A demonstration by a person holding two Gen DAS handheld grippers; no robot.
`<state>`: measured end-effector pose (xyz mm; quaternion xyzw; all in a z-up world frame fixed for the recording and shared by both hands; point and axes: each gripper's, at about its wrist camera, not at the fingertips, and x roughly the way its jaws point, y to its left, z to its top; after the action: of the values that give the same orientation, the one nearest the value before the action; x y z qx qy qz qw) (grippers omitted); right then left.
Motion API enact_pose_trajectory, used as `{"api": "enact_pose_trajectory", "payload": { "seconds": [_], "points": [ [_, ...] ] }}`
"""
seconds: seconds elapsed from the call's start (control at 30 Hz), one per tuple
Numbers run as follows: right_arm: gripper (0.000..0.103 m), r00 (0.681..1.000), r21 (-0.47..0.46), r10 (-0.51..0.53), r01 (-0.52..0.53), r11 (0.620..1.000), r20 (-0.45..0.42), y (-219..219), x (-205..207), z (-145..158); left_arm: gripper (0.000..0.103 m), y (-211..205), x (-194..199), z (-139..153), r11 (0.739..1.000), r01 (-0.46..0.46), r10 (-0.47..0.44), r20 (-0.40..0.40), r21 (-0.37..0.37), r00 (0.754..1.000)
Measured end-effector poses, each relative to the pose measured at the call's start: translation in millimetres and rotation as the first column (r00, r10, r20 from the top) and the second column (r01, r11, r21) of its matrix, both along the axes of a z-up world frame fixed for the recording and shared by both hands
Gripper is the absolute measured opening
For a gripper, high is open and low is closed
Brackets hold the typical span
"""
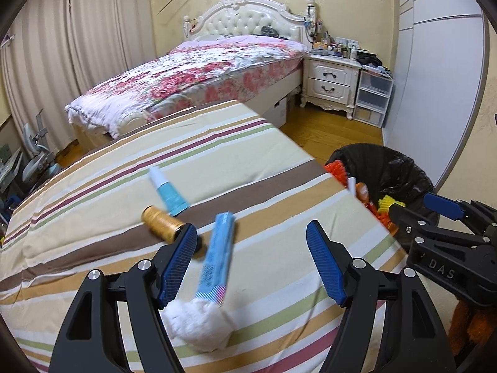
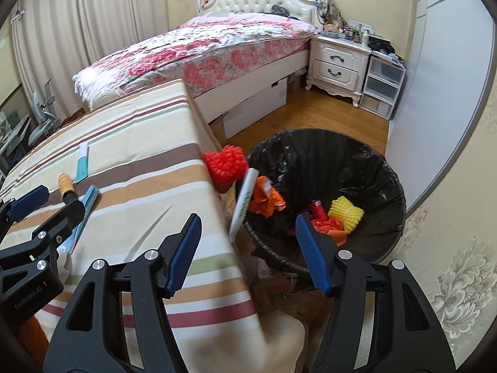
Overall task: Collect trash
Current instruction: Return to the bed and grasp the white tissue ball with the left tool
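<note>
On the striped tablecloth (image 1: 264, 161) lie a blue flat packet (image 1: 217, 255), a white crumpled tissue wad (image 1: 198, 323), a gold thread spool (image 1: 161, 222) and a blue-and-white tube (image 1: 167, 191). My left gripper (image 1: 251, 245) is open, its jaws either side of the blue packet, just above it. My right gripper (image 2: 247, 233) is open and empty, over the gap between the table edge and the black-lined trash bin (image 2: 323, 168). The bin holds orange, red and yellow foam nets and wrappers. A white tube (image 2: 243, 205) leans on the bin's rim.
A red foam net (image 2: 226, 168) sits between the table edge and the bin. A bed with a floral cover (image 1: 198, 71) stands behind, with a white nightstand (image 1: 332, 80) and plastic drawers (image 1: 372, 96) to the right. Wooden floor lies beyond the bin.
</note>
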<state>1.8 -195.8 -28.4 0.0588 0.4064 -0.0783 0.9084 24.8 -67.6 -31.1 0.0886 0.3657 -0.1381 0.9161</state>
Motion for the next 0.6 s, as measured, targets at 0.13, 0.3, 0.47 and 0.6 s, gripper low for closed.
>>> {"api": "enact_pose_trajectory", "payload": {
  "seconds": [0.13,0.3,0.47,0.6],
  "points": [
    [0.062,1.000,-0.007,0.030,-0.030,1.000,0.001,14,-2,1,0.071,18,-8,-3,1.000,-0.027,0.027,-0.007,0.000,1.000],
    [0.067,0.998,-0.013,0.056,-0.056,0.998,0.009,28,-1,4,0.071,39,-16,-8,0.998,-0.061,0.061,-0.032,-0.013,0.998],
    [0.067,0.996,-0.019,0.084,-0.084,0.996,0.008,40,2,4,0.071,57,-13,-20,0.994,-0.107,0.103,-0.103,-0.032,0.989],
    [0.067,0.994,-0.021,0.106,-0.106,0.994,0.000,50,4,3,0.071,64,-11,-30,0.991,-0.118,0.108,-0.159,-0.057,0.981]
  ]
}}
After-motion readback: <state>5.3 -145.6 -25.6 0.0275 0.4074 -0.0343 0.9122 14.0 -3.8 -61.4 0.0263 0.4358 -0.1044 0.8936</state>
